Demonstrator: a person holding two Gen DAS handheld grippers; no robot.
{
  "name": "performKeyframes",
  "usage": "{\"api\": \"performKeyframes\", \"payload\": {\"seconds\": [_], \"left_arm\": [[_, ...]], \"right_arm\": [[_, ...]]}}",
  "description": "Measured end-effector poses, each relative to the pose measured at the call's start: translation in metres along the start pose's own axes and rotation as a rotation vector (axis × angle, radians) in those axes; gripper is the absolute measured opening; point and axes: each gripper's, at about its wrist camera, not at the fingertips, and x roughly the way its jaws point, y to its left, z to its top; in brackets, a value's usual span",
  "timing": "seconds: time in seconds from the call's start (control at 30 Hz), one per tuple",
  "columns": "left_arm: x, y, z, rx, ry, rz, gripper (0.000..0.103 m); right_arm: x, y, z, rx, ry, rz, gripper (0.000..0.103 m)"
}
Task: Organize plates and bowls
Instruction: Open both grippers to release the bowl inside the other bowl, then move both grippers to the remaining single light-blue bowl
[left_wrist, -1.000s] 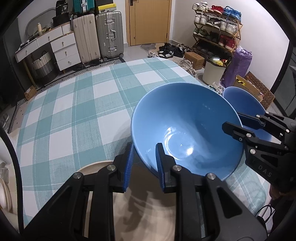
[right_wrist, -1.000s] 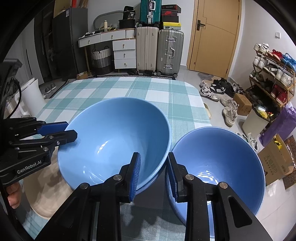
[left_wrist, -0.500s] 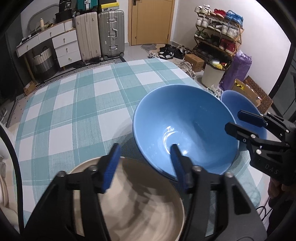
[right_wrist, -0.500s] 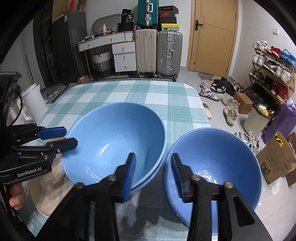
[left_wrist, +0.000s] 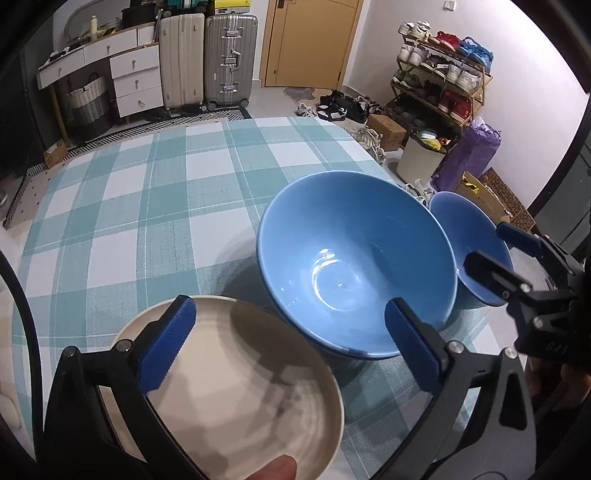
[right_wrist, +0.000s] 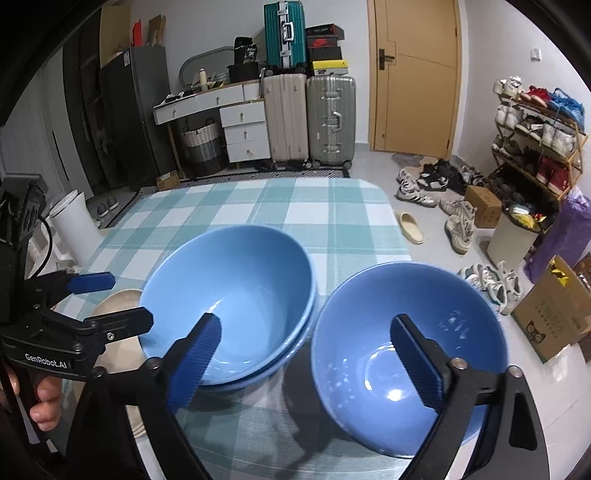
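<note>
A large blue bowl (left_wrist: 354, 266) stands on the checked tablecloth (left_wrist: 147, 206), nested on another blue bowl as the right wrist view shows (right_wrist: 236, 295). A second blue bowl (right_wrist: 406, 332) stands to its right; it also shows in the left wrist view (left_wrist: 469, 236). A cream plate (left_wrist: 236, 391) lies at the near left, also visible in the right wrist view (right_wrist: 114, 306). My left gripper (left_wrist: 291, 343) is open and empty, between plate and big bowl. My right gripper (right_wrist: 310, 362) is open and empty, straddling the gap between the two bowls.
The table's right edge (right_wrist: 399, 236) drops to a floor strewn with shoes. A white bin (left_wrist: 421, 158), a cardboard box (right_wrist: 554, 317) and a shoe rack (left_wrist: 443, 74) stand to the right. Suitcases (right_wrist: 310, 118) and drawers stand at the far wall.
Both grippers have opened wide and let go of the big blue bowl's rim. Both have pulled back a little; the bowl now rests on the table.
</note>
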Motion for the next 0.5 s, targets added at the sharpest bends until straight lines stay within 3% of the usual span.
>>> {"api": "performKeyframes", "payload": {"seconds": [0.23, 0.5], "left_arm": [[-0.014, -0.02, -0.002, 0.019, -0.023, -0.012, 0.102], [-0.025, -0.05, -0.005, 0.015, -0.032, -0.076, 0.102]], "right_arm": [[-0.028, -0.023, 0.003, 0.081, -0.069, -0.028, 0.1], [-0.06, -0.047, 0.0, 0.119, -0.105, -0.074, 0.101]]}}
